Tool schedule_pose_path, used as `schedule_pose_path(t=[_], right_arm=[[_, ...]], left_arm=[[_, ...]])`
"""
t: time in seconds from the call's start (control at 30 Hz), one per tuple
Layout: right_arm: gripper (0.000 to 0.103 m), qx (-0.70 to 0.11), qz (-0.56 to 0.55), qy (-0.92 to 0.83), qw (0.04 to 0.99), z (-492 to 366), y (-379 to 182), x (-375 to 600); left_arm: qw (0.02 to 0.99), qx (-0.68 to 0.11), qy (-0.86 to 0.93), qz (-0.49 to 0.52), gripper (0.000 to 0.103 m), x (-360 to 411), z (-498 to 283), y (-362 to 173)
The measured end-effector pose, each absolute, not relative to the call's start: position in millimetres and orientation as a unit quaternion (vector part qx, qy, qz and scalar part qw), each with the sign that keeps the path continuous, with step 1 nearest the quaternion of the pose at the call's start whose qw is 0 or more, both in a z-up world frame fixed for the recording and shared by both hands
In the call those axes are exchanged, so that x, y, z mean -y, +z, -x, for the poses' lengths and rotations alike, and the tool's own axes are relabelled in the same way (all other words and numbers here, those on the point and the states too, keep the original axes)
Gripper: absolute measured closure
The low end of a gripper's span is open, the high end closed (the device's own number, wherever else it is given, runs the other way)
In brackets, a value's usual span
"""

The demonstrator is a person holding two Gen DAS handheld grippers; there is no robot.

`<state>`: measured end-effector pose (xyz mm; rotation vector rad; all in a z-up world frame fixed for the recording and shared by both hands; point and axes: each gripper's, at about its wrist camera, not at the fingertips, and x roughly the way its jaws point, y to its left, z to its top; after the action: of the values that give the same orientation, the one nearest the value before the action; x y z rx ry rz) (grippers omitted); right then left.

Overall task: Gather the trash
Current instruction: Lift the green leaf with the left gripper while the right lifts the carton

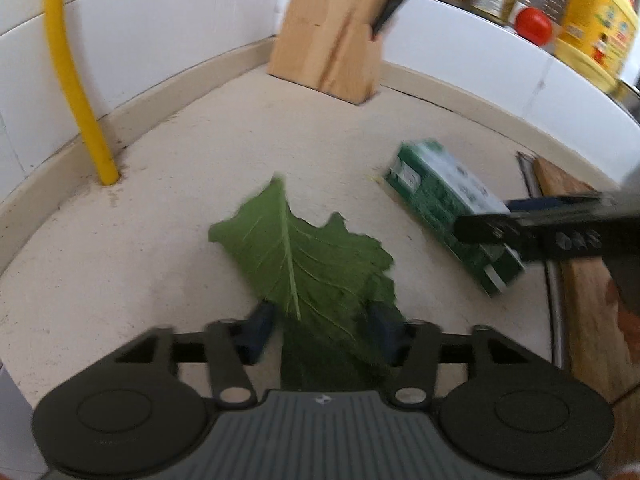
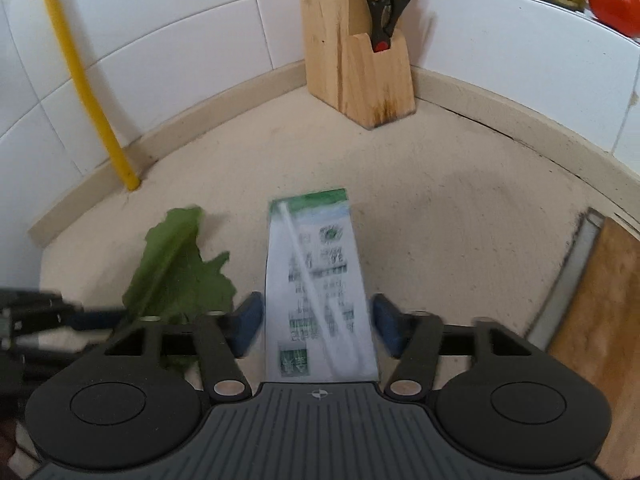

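A large green leaf (image 1: 304, 248) lies on the beige counter (image 1: 200, 184), its stem end between the blue pads of my left gripper (image 1: 322, 328). It drapes over the right pad, looks flat and unpinched, and the jaws stand open. A green and white drink carton (image 2: 316, 272) with a straw on it lies lengthwise between the pads of my right gripper (image 2: 318, 322). It is blurred, with a thin gap on each side. The left wrist view shows the carton (image 1: 436, 192) and right gripper (image 1: 492, 220). The right wrist view shows the leaf (image 2: 176, 264) and left gripper (image 2: 96, 326).
A wooden knife block (image 2: 352, 60) with black scissors (image 2: 390, 0) stands in the tiled corner. A yellow hose (image 1: 68, 72) comes down to the counter at the left. A wooden cutting board (image 2: 600, 300) lies at the right. Jars, a tomato (image 1: 532, 26) and a yellow bottle (image 1: 596, 28) sit on the ledge.
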<state>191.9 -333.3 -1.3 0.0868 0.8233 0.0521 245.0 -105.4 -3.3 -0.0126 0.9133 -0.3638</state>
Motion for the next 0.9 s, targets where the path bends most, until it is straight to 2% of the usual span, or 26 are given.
schedule_pose_path(t=[0.03, 0.1, 0.23, 0.33, 0.37, 0.4, 0.43, 0.47, 0.53, 0.63, 0.9], right_arm=[[0.011, -0.393, -0.038, 0.020, 0.918, -191, 0, 333], [0.010, -0.389, -0.037, 0.019, 0.920, -195, 0, 333], [0.006, -0.392, -0.021, 0.022, 0.919, -203, -6, 329], [0.006, -0.393, -0.017, 0.020, 0.919, -207, -11, 327], [0.009, -0.394, -0.017, 0.021, 0.919, -208, -13, 327], [0.013, -0.399, -0.018, 0.020, 0.917, -209, -15, 328], [0.027, -0.406, -0.024, 0.021, 0.913, -208, -17, 329], [0.039, -0.415, -0.036, 0.027, 0.909, -209, -18, 331], [0.042, -0.417, -0.046, 0.033, 0.907, -204, -19, 333], [0.042, -0.416, -0.052, 0.038, 0.907, -194, -16, 333], [0.042, -0.396, -0.097, 0.053, 0.912, -169, 4, 326]], left_arm=[[0.885, -0.434, -0.171, 0.007, 0.045, 105, -247, -2], [0.888, -0.431, -0.162, 0.003, 0.035, 106, -250, -3], [0.884, -0.442, -0.153, 0.001, 0.034, 110, -256, -10], [0.886, -0.439, -0.149, 0.001, 0.034, 112, -253, -12], [0.887, -0.438, -0.148, 0.002, 0.036, 112, -252, -12], [0.887, -0.436, -0.152, 0.008, 0.046, 112, -250, -11], [0.887, -0.434, -0.159, 0.012, 0.060, 112, -247, -10], [0.885, -0.435, -0.165, 0.017, 0.064, 112, -246, -9], [0.882, -0.438, -0.172, 0.026, 0.082, 111, -244, -9], [0.881, -0.438, -0.177, 0.036, 0.094, 108, -239, -7], [0.892, -0.403, -0.194, 0.061, 0.100, 94, -218, 13]])
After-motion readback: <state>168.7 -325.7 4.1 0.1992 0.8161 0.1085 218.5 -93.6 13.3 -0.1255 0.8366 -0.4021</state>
